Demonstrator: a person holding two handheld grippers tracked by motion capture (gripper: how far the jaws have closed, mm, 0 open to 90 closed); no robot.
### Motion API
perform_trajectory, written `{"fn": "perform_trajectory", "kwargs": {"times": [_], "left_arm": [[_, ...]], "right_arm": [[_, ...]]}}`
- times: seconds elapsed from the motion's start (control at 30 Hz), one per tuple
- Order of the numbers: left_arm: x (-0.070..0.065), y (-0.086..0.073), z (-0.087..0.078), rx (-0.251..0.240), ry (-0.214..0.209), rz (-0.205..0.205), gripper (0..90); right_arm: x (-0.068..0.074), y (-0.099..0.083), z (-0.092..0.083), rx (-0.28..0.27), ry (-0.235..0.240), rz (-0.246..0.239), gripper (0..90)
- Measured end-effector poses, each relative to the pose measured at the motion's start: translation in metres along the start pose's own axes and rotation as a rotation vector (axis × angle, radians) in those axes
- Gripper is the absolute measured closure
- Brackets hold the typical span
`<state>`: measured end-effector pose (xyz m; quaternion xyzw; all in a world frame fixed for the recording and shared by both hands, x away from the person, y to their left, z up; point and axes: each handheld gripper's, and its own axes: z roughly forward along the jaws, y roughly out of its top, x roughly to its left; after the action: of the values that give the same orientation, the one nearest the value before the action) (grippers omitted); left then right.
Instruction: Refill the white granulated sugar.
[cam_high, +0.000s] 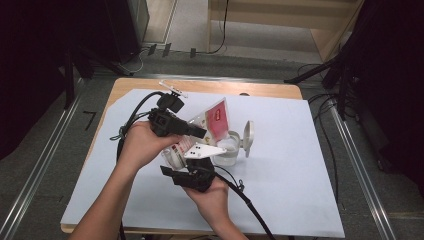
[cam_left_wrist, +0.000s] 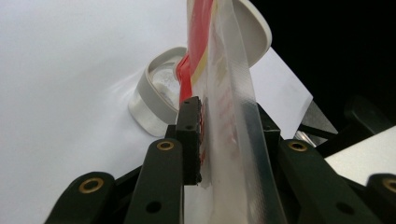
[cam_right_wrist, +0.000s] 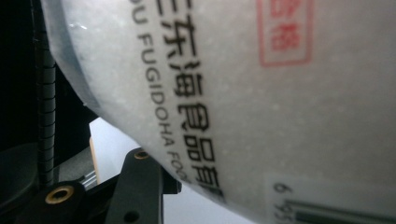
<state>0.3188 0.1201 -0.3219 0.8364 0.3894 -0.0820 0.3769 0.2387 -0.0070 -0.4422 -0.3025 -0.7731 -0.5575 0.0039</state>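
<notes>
A clear bag (cam_high: 216, 120) of white grains is held tilted over an open jar (cam_high: 226, 148) mid-desk. The left tool (cam_left_wrist: 219, 140) pinches the bag's edge; the right tool (cam_high: 192, 167) grips its body. Pouring seems underway; the hinged lid (cam_high: 247, 137) remains to be closed.

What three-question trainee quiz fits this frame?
1. True or false: the lid of the clear jar is flipped open.
2. Which colour marks the plastic pouch: A green, B red, C blue?
3. What lies between the left gripper jaws?

Key: 1 true. 2 B. 3 the pouch's clear sealed edge; the left gripper view does not settle whether the pads press it. The right gripper is at the pouch's lower end.
</notes>
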Motion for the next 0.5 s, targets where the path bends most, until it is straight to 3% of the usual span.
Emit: {"fn": "perform_trajectory", "kwargs": {"times": [0.33,0.5], "left_arm": [[-0.0073,0.0006,-0.0104,0.007,0.034,0.025,74.2],[-0.0074,0.0004,-0.0066,0.026,0.063,0.033,83.7]], "right_arm": [[0.0027,0.0012,-0.0036,-0.007,0.028,0.010,61.0],[0.0053,0.0008,-0.0017,0.000,0.059,0.014,58.6]]}}
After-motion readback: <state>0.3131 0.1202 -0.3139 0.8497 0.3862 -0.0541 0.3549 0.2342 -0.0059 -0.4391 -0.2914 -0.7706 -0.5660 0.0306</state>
